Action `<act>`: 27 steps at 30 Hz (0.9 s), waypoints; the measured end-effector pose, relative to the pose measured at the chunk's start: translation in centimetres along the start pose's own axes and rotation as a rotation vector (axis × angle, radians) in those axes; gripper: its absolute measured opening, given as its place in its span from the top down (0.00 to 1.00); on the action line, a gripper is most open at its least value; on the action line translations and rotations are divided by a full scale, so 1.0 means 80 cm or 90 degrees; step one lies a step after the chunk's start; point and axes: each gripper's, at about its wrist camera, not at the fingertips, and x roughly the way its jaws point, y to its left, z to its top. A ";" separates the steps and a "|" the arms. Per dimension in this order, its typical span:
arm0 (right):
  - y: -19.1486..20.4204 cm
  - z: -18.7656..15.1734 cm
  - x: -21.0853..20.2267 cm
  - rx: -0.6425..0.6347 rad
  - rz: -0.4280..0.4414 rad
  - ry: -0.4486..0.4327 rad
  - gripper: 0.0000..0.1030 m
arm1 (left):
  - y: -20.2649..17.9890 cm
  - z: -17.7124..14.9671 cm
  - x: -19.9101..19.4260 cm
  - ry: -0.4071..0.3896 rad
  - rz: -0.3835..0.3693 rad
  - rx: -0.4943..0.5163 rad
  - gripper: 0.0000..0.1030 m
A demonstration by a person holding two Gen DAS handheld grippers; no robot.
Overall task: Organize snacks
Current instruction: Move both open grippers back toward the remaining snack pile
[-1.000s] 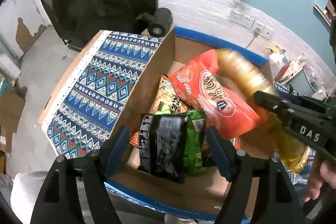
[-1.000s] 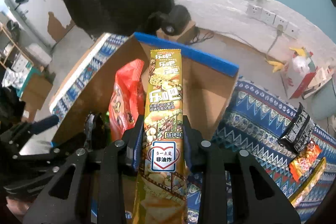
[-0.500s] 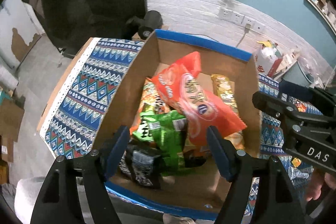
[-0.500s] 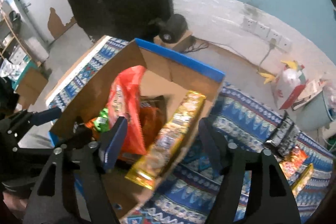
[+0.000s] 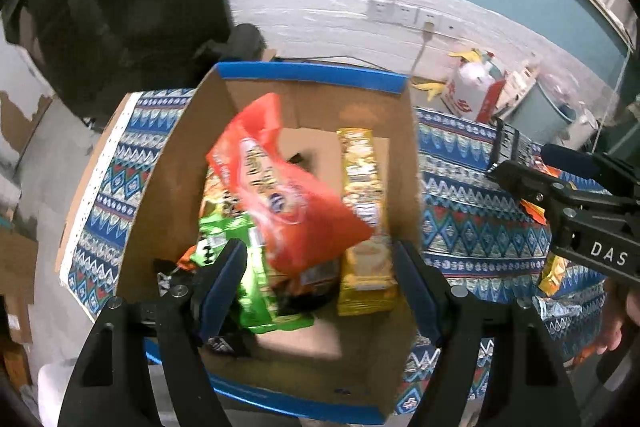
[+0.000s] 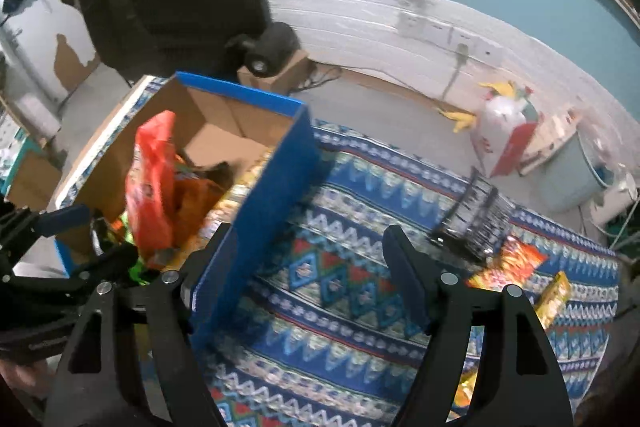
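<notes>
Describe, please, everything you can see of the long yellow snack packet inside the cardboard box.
The long yellow snack packet is a narrow, glossy wrapper printed with pictures of crisps. It lies lengthwise against the right wall of the cardboard box, its near end on the box floor. The red bag overlaps its left edge. No fingers touch it.

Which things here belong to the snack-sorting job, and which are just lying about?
Part of the job:
- cardboard box
- red bag, green packet and yellow packet inside the box
- black packet and orange packet on the cloth

Just lying about:
- wall sockets
- white bag on the floor
</notes>
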 end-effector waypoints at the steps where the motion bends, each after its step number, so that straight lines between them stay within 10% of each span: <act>1: -0.005 -0.002 -0.003 0.003 -0.003 -0.001 0.27 | -0.005 0.000 0.000 0.000 0.000 0.006 0.25; 27: -0.170 -0.087 -0.023 0.087 -0.119 0.039 0.21 | -0.161 -0.002 0.031 0.020 -0.015 0.155 0.23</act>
